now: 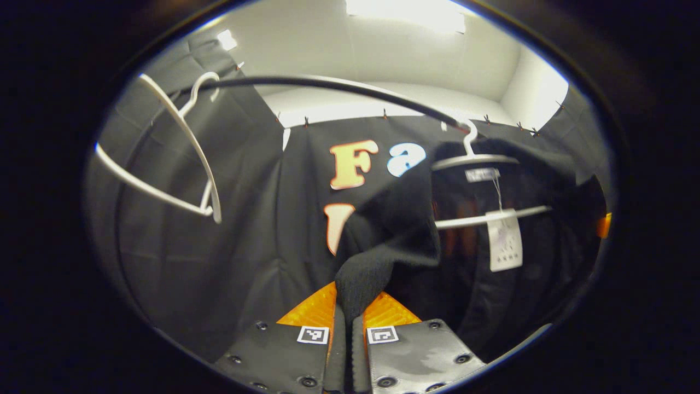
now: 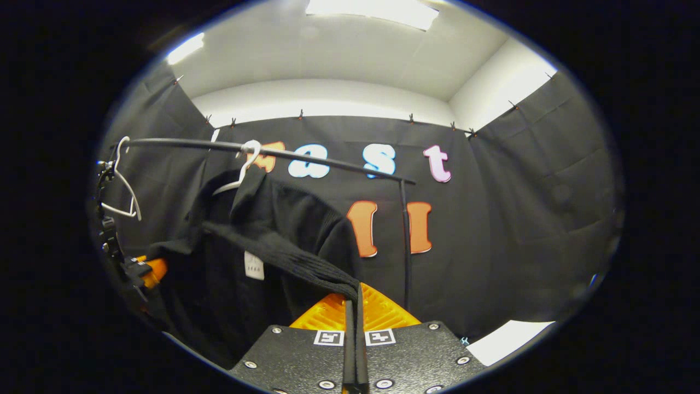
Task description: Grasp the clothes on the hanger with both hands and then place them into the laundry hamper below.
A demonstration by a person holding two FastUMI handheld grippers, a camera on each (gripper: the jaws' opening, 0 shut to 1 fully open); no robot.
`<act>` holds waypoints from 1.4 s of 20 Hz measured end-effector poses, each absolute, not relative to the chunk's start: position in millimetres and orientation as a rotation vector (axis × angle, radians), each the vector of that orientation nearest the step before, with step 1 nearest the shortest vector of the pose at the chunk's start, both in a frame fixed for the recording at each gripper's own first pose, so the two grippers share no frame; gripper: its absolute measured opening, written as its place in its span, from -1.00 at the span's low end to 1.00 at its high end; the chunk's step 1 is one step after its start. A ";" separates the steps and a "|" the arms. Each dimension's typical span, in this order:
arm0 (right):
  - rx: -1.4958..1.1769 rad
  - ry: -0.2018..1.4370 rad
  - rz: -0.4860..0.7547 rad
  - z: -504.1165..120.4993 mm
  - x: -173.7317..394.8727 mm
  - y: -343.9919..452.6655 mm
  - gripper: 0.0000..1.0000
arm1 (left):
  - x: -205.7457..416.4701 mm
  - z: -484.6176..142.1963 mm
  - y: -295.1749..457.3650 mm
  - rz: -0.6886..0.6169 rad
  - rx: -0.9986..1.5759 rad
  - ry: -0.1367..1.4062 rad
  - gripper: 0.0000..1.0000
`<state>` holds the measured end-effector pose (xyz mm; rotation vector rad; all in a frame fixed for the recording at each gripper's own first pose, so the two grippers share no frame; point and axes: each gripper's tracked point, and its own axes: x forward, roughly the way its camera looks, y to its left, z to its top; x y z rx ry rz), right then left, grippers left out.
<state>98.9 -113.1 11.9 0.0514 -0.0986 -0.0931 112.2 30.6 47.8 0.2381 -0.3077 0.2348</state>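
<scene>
Where the left gripper view looks up along its own fingers, left gripper clamped narrow on a bunched fold of the black garment — cloth pinched between both fingers, rising from the gap. Garment hung on a white hanger hooked over the black rail, toward the right of that view. White tag dangling on a thread below the collar, across the hanger's lower bar. Second white hanger, bare, tilted, on the rail at far left, well apart from the garment.

Right gripper view: right gripper also closed tight on the same garment — a ribbed strip of cloth stretched taut from the hanger's shoulder down into the fingers, gripped between both. Hanger with hook over the rail, garment draped below it, small white tag visible against the dark cloth. Rail running left to right, ending at a vertical post. Bare hanger at the rail's left end. Other gripper at the left edge, just beside the garment's far side; its grip on the cloth not clear from this angle. Pale floor patch at lower right.
</scene>
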 end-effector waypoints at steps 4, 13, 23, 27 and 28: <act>0.040 -0.186 -0.149 67.0 116.1 -154.7 -0.91 | 103.4 116.1 55.1 0.296 0.240 -0.427 -0.73; 0.008 -0.299 -0.236 159.1 196.9 -226.8 -1.00 | 110.5 174.3 86.9 0.380 0.233 -0.536 -0.77; 0.071 -0.102 -0.163 16.1 234.9 -201.6 -0.91 | 130.9 158.5 115.3 0.441 0.278 -0.519 -0.77; 0.129 -0.038 -0.074 -38.5 209.1 -153.6 -1.00 | 152.9 140.6 140.2 0.506 0.280 -0.455 -0.76; 0.126 -0.014 -0.042 -49.2 203.2 -138.2 -1.00 | 156.9 140.2 146.6 0.522 0.284 -0.450 -0.76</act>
